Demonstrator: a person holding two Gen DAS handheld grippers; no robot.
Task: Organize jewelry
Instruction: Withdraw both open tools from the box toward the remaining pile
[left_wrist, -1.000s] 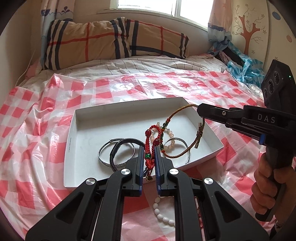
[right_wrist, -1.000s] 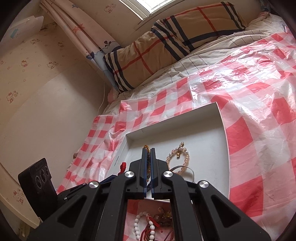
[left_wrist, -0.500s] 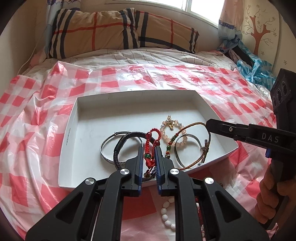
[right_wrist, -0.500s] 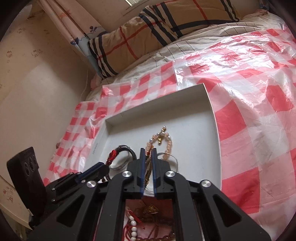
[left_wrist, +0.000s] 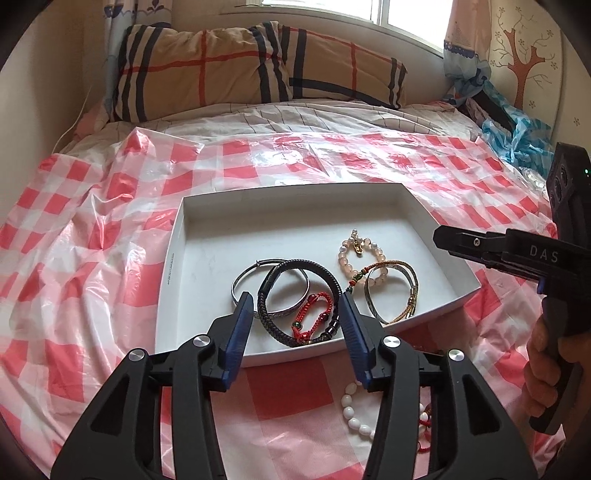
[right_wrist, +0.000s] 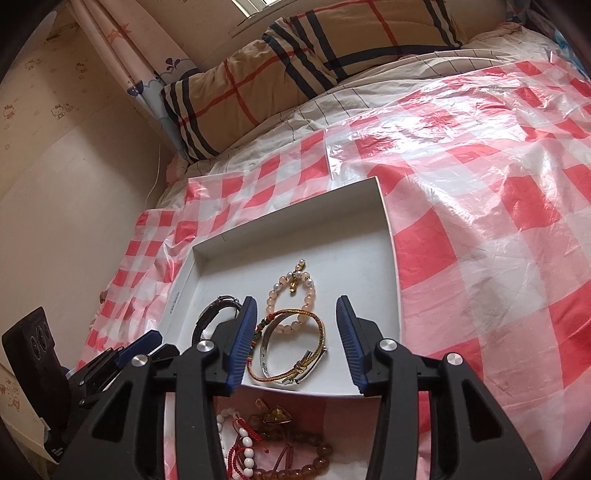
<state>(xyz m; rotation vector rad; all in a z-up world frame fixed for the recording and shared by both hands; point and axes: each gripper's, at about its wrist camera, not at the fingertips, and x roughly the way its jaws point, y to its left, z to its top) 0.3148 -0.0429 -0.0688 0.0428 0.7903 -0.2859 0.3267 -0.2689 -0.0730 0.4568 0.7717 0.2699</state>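
- left gripper (left_wrist: 293, 325) is spread wide w/ nothing between the blue pads, hanging over the near edge of the white tray (left_wrist: 177, 236). right gripper (right_wrist: 293, 341) is spread wide too, also holding nothing, over the tray's near right part.
- risk 1: the red cord bracelet (left_wrist: 314, 317) lies inside the black braided bracelet (left_wrist: 299, 302), which overlaps the silver bangle (left_wrist: 243, 286). any nudge or re-grab there prob hooks two pieces at once and drags them out together.
- risk 2: same on the right side. the brown cord bracelet (right_wrist: 291, 347) sits on a second silver bangle (right_wrist: 267, 345) and crosses the pink bead bracelet (right_wrist: 291, 295). cords snag easily on clasps and beads.
- risk 3: the leftover pile outside the tray is a tangle: white bead bracelet (right_wrist: 242, 443), amber bead bracelet (right_wrist: 306, 461), red cord bits. a pinch on one strand may lift the whole clump, or slip off round beads.
- risk 4: the tray sits on a slick checked plastic sheet (right_wrist: 480, 221) over a soft bed. a push on the rim could slide or tip it, imo.
- look of the jewelry: thin loops, lying flat, six pieces in the tray's near half; far half bare. more pieces just in front of the tray on the sheet, partly hidden by the gripper arms.
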